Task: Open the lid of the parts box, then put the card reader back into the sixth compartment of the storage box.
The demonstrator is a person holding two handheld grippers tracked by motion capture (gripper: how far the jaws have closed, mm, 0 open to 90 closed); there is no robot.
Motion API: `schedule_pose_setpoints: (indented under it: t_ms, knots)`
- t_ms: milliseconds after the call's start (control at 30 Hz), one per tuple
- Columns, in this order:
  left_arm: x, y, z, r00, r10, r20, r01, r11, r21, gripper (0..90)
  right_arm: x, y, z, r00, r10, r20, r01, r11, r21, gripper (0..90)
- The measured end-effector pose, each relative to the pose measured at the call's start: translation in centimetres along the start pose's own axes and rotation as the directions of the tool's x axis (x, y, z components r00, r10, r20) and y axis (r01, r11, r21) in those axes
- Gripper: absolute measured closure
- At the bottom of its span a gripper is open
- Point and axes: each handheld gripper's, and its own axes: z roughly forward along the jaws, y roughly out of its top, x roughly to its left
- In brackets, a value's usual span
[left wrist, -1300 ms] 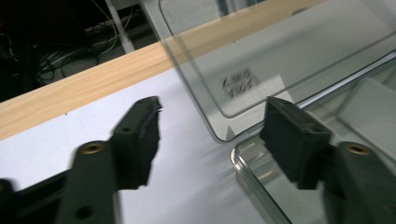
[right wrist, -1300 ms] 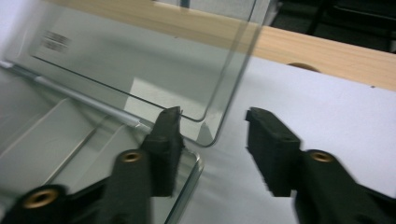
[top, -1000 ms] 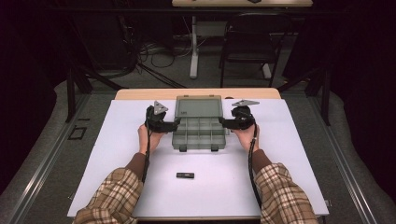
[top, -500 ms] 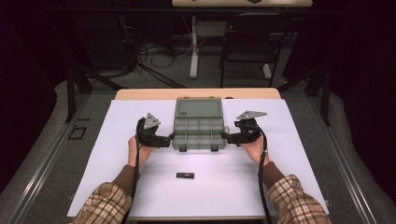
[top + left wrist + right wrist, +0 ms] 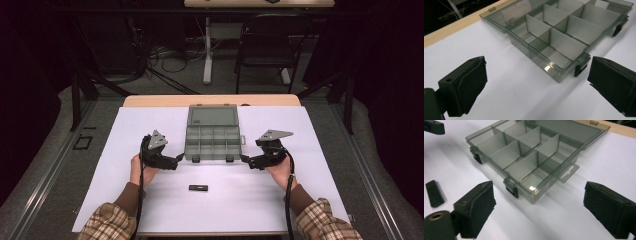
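A white sheet (image 5: 320,150) is spread over the wooden table (image 5: 210,100); everything else is laid on it.

The smoky-grey compartment box (image 5: 212,142) is set near the sheet's centre, towards the far edge, lid (image 5: 212,116) swung fully open and laid flat behind it. The tray is split by dividers into approx. eight cells, all seen bare in both gripper views. Two black latches (image 5: 195,159) are hung at the front wall, and a hang tab is seen on the box's right end in the right gripper view.

The left gripper (image 5: 176,161) is held just off the box's front-left corner, not touching. Its jaws have just been opening and are spread wide; nothing is between them, only white sheet, w/ the box corner (image 5: 564,72) seen beyond the pads in the left gripper view.

The right gripper (image 5: 245,159) is held just off the front-right corner, also apart from the box. Its jaws have likewise just been opening and are stood wide, nothing gripped; the box corner (image 5: 534,195) is seen ahead of them in the right gripper view.

A small black bar-shaped item (image 5: 198,188) is laid flat nearer the person, in front of the box, approx. midway btwn the two hands, touched by neither.
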Motion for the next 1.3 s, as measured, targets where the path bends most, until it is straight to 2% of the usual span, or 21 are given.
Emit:
schedule_pose_setpoints:
  t_ms: [167,267,367,467,533,600,733,800,1000,1100,1300]
  knots:
    - [-0.6,-0.3,-0.5,0.9996,0.028,0.007,-0.028,0.9995,0.013,0.6,0.4,-0.8,-0.6,0.9998,-0.007,-0.018,0.007,1.0,0.0,4.1]
    - [-0.9,-0.4,-0.8,0.999,0.044,-0.005,-0.044,0.9983,0.038,0.4,0.6,-1.1,-0.9,0.9999,-0.006,-0.01,0.006,1.0,0.004,2.1]
    - [-0.9,-0.4,-1.2,0.9991,0.042,-0.002,-0.042,0.9985,0.034,0.4,0.7,-1.4,-1.2,0.9999,0.002,-0.012,-0.002,1.0,0.003,0.1]
    - [-1.1,-0.4,-1.6,0.9992,0.039,0.003,-0.039,0.9988,0.031,0.4,0.8,-1.7,-1.6,0.9999,-0.008,-0.012,0.009,1.0,0.009,0.0]
    - [-1.2,-0.5,-1.8,0.9991,0.042,-0.009,-0.042,0.9981,0.045,0.4,0.9,-1.9,-1.6,0.9998,-0.022,0.003,0.022,1.0,0.015,0.0]
    - [-1.3,-0.5,-1.9,0.9994,0.035,-0.001,-0.035,0.9984,0.045,0.4,1.1,-2.0,-1.7,0.9998,-0.019,0.0,0.019,0.999,0.026,0.0]
    - [-1.5,-0.6,-2.1,0.9987,0.05,0.008,-0.05,0.9975,0.05,0.4,1.4,-2.2,-1.8,0.9991,-0.042,-0.007,0.042,0.999,0.034,0.0]
    - [-1.6,-0.6,-2.1,0.9983,0.058,-0.01,-0.057,0.9963,0.063,0.4,1.5,-2.2,-1.7,0.999,-0.045,-0.001,0.045,0.998,0.039,0.0]
    - [-1.6,-0.5,-2.3,0.9976,0.067,0.016,-0.068,0.9959,0.06,0.4,1.6,-2.2,-1.5,0.9987,-0.05,-0.006,0.05,0.998,0.043,0.0]
    - [-1.6,-0.4,-2.3,0.9959,0.079,0.044,-0.081,0.9953,0.052,0.3,1.6,-2.1,-1.5,0.9986,-0.052,-0.004,0.053,0.998,0.035,0.0]
    - [-1.9,-0.3,-2.4,0.9926,0.099,0.071,-0.103,0.9932,0.054,0.5,1.5,-2.2,-1.5,0.999,-0.044,-0.011,0.044,0.998,0.039,0.0]
